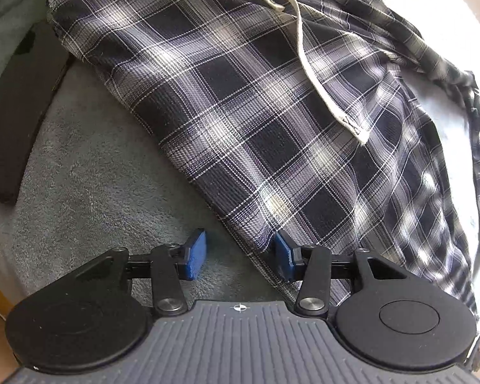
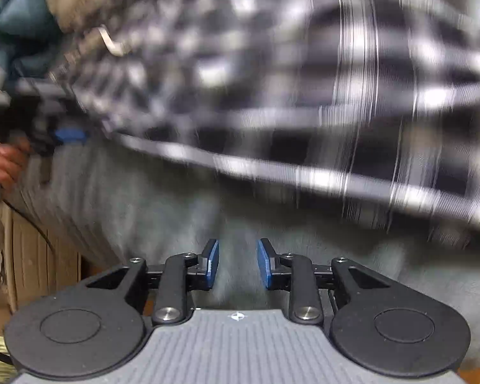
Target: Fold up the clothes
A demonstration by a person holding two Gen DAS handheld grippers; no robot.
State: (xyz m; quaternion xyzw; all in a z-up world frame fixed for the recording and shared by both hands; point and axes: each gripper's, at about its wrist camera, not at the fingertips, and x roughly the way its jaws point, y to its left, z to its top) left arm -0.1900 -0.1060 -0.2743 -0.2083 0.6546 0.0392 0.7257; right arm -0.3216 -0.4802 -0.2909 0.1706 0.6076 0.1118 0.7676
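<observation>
Dark blue, grey and white plaid pants (image 1: 256, 102) lie spread on a grey fleece blanket (image 1: 80, 176), with a cream drawstring (image 1: 307, 60) trailing across them. My left gripper (image 1: 240, 256) is open right at the garment's near edge; that edge runs between its blue pads (image 1: 196, 254) without being pinched. In the right wrist view the plaid pants (image 2: 304, 96) are motion-blurred and fill the upper half. My right gripper (image 2: 237, 264) is open over the blanket (image 2: 176, 211), a little short of the cloth's edge, holding nothing.
A dark flat case (image 1: 19, 108) lies on the blanket at the left. In the right wrist view a hand (image 2: 0, 160) holds the other gripper with its blue pad (image 2: 68, 135) at the far left. Wooden furniture (image 2: 32, 256) stands below the blanket's left edge.
</observation>
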